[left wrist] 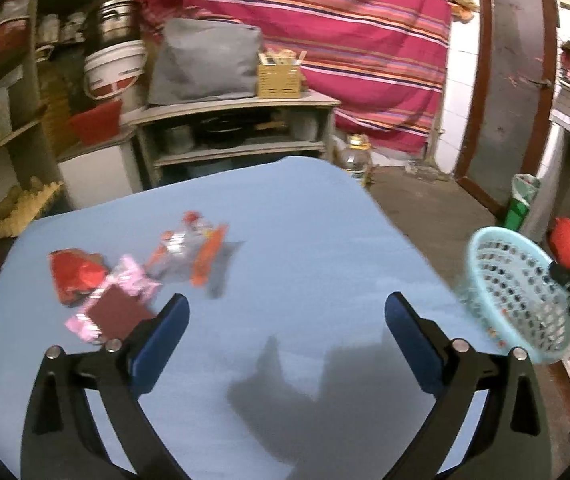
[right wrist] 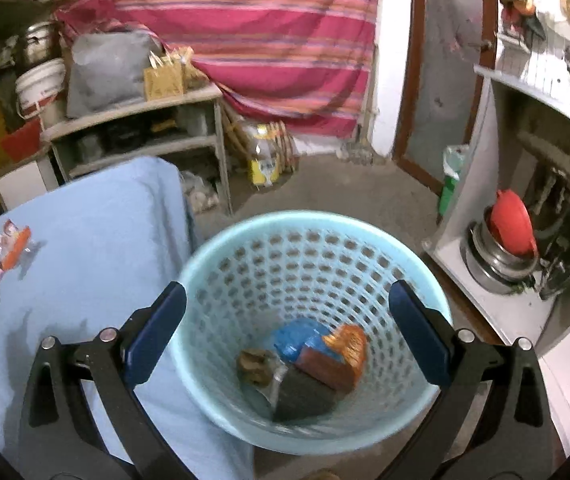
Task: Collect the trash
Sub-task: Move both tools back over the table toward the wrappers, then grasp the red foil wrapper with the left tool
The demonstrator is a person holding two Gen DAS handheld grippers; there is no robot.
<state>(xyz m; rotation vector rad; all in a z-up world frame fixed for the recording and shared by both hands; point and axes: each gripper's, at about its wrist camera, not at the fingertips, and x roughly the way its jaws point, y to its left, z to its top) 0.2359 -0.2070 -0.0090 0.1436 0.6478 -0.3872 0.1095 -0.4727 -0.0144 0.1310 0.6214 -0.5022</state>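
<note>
Your left gripper (left wrist: 287, 312) has its jaws spread as wide as they go, and nothing sits between the blue pads (left wrist: 165, 344). They touch nothing; only the bare light blue tablecloth (left wrist: 305, 220) shows under them. The trash is ahead and off to the left of this gripper: a crumpled red wrapper (left wrist: 75, 274), a pink shiny wrapper with a dark red square on it (left wrist: 115, 304), and a clear wrapper with orange edges (left wrist: 189, 252). The pink wrapper lies just beside the tip of your left finger, but the picture is too blurry to tell if they touch. The other two lie a bit farther away on the cloth. Your right gripper (right wrist: 287, 304) also has its jaws let go and wide apart, with nothing in them. It hangs over the round light blue plastic basket with holes (right wrist: 313, 240), which stands on the floor just beside the table edge. The basket's rim shows between the two fingers, with the tips apart from it. Down in the bottom of the basket lie a blue wrapper (right wrist: 295, 340), an orange and brown packet (right wrist: 337, 356), a dark grey piece (right wrist: 305, 394) and a small brown crumpled bit (right wrist: 253, 364). In the right wrist view you can also see the leftover wrappers (right wrist: 1, 256) far off to the left on the cloth.
</note>
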